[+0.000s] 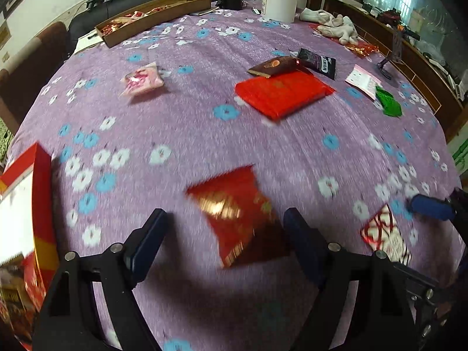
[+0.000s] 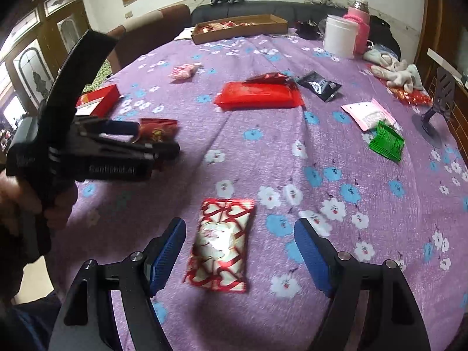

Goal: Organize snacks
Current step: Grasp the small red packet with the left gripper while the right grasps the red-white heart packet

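Observation:
My left gripper (image 1: pixel 223 219) is open low over the purple flowered tablecloth (image 1: pixel 204 134). A red-and-gold snack packet (image 1: pixel 237 216) lies flat between its fingers, untouched by the pads. The left wrist view is blurred by motion. My right gripper (image 2: pixel 239 225) is also open, and a red-and-white heart-pattern packet (image 2: pixel 222 245) lies on the cloth between its blue pads, touching neither. In the right wrist view the left gripper (image 2: pixel 155 139) is at the left, held by a hand, straddling the red-and-gold packet (image 2: pixel 159 130).
Farther back lie a large red packet (image 2: pixel 257 95), a black packet (image 2: pixel 318 84), a pink packet (image 2: pixel 182 71), a green packet (image 2: pixel 386 142) and a pink-white sachet (image 2: pixel 368 112). A cardboard tray (image 2: pixel 239 27) holding snacks and a white tub (image 2: pixel 340 36) stand at the far edge. A red box (image 2: pixel 99 99) sits at left.

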`<state>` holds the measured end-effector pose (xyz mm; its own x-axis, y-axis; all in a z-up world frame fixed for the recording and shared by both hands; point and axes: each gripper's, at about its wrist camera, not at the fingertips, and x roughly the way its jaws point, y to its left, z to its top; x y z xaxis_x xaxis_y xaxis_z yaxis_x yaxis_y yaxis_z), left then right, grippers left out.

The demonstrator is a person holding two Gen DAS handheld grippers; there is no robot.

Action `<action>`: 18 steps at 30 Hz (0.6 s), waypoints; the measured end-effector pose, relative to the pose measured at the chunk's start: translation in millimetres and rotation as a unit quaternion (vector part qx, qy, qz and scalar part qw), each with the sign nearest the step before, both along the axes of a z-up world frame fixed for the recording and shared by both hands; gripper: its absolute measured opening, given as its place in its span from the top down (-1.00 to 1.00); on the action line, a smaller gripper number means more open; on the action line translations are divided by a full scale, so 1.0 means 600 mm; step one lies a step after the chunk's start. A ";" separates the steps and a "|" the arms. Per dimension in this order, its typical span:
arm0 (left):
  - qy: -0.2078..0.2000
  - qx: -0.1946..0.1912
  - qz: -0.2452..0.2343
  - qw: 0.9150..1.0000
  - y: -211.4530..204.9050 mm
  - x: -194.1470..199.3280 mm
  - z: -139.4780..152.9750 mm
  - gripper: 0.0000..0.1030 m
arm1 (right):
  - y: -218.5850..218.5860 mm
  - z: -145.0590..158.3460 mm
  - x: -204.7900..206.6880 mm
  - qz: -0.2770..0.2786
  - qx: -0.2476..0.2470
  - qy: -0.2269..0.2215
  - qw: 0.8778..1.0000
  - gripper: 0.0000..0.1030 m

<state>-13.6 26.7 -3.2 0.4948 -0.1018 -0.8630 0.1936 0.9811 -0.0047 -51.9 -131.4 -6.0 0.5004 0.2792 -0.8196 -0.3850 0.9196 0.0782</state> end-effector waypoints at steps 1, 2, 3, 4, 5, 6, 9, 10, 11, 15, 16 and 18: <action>-0.003 -0.001 0.000 1.000 0.003 -0.005 0.000 -0.58 | 0.006 -0.002 -0.001 0.002 -0.005 -0.001 1.000 -0.52; -0.006 -0.002 0.002 1.000 0.005 -0.010 -0.002 -0.58 | 0.013 -0.005 0.000 0.001 -0.012 -0.003 1.000 -0.52; -0.008 -0.002 0.006 1.000 0.011 -0.014 -0.002 -0.57 | 0.020 -0.009 0.003 -0.002 -0.020 -0.002 1.000 -0.52; -0.009 -0.004 0.009 1.000 0.016 -0.016 -0.001 -0.54 | 0.026 -0.017 0.007 -0.007 -0.031 0.003 0.999 -0.52; -0.011 -0.004 0.010 1.000 0.021 -0.016 0.000 -0.44 | 0.028 -0.023 0.010 -0.011 -0.035 0.007 0.999 -0.52; -0.015 -0.004 0.010 1.000 0.027 -0.019 0.001 -0.40 | 0.029 -0.028 0.011 -0.015 -0.036 0.007 0.999 -0.54; -0.012 -0.010 0.019 1.000 0.040 -0.017 0.002 -0.35 | 0.030 -0.028 0.008 -0.023 -0.035 -0.007 0.999 -0.49; -0.009 -0.016 0.021 1.000 0.042 -0.013 0.004 -0.35 | 0.029 -0.028 0.007 -0.028 -0.034 -0.012 0.999 -0.38; -0.007 -0.019 0.018 1.000 0.042 -0.011 0.004 -0.35 | 0.029 -0.027 0.007 -0.031 -0.033 -0.015 0.999 -0.23; -0.024 0.016 -0.005 1.000 0.020 -0.003 0.011 -0.35 | 0.028 -0.024 -0.001 -0.027 -0.033 -0.024 0.999 0.18; -0.028 0.022 -0.012 0.999 0.015 -0.001 0.013 -0.35 | 0.028 -0.024 -0.005 -0.023 -0.034 -0.025 0.999 0.22; -0.030 0.032 -0.034 0.998 0.000 0.005 0.012 -0.35 | 0.026 -0.025 -0.011 -0.017 -0.033 -0.028 0.999 0.23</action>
